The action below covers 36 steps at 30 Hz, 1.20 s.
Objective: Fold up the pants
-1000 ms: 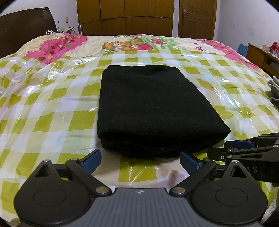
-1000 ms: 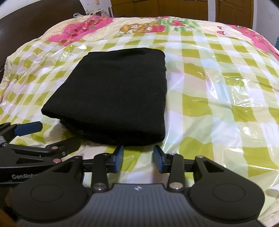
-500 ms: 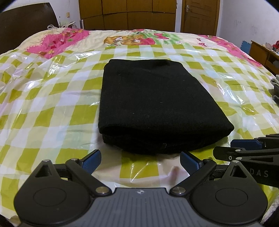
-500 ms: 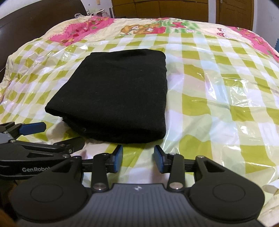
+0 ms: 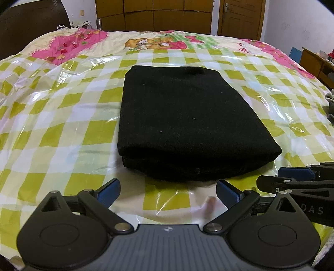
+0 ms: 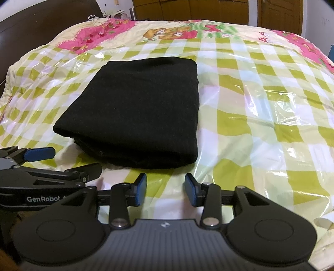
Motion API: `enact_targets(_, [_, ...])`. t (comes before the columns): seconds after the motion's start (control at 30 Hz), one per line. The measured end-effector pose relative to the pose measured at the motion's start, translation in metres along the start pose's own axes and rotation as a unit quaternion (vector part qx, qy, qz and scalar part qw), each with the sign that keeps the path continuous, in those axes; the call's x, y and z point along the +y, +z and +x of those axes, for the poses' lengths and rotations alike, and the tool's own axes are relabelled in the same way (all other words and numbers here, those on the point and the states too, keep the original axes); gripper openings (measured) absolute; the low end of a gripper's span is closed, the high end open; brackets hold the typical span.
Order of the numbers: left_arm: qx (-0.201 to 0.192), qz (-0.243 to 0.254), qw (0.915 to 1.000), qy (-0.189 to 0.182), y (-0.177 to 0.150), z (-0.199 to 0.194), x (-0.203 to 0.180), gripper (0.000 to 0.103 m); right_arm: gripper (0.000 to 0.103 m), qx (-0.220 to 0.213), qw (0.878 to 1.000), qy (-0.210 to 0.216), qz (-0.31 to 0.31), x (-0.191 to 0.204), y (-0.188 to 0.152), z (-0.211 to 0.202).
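The black pants (image 5: pixel 183 116) lie folded into a flat rectangle on the bed, with stacked layers showing at the near edge; they also show in the right wrist view (image 6: pixel 142 112). My left gripper (image 5: pixel 168 190) is open and empty, just short of the near edge. My right gripper (image 6: pixel 166 188) is partly open and empty, near the pants' near right corner. Each gripper shows from the side in the other's view: the right one at the left wrist view's right edge (image 5: pixel 292 177), the left one at the right wrist view's left edge (image 6: pixel 52 160).
The bed carries a green-and-white checked quilt under clear plastic sheeting (image 5: pixel 52 116). A dark headboard (image 6: pixel 41 23) stands at the far left. Wooden wardrobes and a door (image 5: pixel 240 18) line the back wall. A wooden cabinet (image 5: pixel 315 64) stands right of the bed.
Both grippers have drawn back slightly from the pants and tilted, so the pants sit a little farther off. Both stayed empty with unchanged openings.
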<state>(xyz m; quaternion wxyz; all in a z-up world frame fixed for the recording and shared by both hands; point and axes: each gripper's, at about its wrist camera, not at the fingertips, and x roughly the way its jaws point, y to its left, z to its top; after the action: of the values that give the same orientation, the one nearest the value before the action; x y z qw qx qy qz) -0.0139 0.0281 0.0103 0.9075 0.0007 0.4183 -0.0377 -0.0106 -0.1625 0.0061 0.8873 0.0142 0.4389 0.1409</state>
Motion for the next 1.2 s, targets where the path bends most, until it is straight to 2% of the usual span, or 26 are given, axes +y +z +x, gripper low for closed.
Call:
enact_targets(0.43, [0.013,0.010,0.9998,0.013,-0.0005,0.0045,-0.0025,0.103,0.042,0.004,1.000,0.004,0.004,0.0010,-0.0015,-0.0005])
enact_targets(1.2, [0.015,0.017,0.9996,0.019,-0.0018,0.0041,-0.0039,0.103,0.043,0.007,1.000,0.003,0.004,0.0012,-0.0026,0.0018])
